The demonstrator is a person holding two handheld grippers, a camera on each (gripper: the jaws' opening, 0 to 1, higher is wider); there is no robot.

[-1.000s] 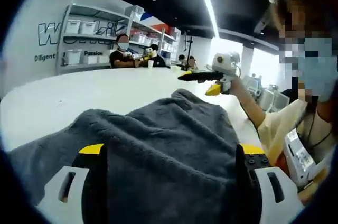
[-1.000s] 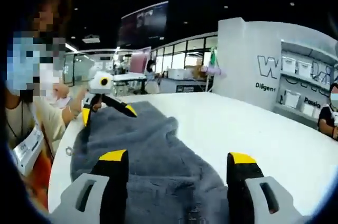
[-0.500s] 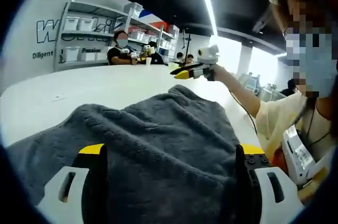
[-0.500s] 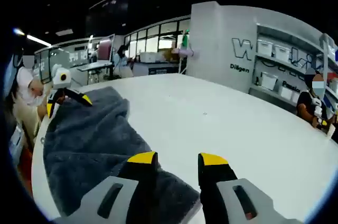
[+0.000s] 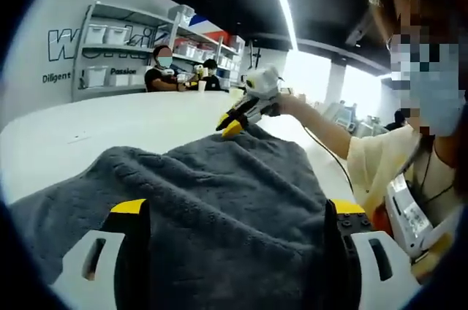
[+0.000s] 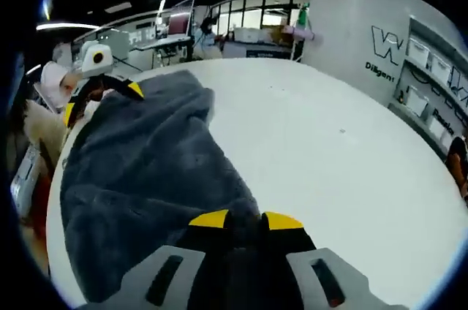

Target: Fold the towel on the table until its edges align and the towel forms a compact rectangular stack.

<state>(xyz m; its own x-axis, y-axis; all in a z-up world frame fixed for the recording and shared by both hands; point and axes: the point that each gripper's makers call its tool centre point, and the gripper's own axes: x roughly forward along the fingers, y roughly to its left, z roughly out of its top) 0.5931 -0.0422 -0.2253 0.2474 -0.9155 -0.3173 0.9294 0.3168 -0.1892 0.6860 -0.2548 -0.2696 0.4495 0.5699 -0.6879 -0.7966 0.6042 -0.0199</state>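
towel (image 5: pixel 219 208): near edge running out past the bottom of the left gripper view | right gripper (image 6: pixel 245 219): jaw tips nearly meeting, any pinched cloth staying hidden | shelf boxes (image 5: pixel 110 36): too small to read

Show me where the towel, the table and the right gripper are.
towel (image 6: pixel 139 156), right gripper view, middle of the grey pile.
table (image 6: pixel 322 156), right gripper view, bare white top.
right gripper (image 5: pixel 232 126), left gripper view, between its yellow fingertips.
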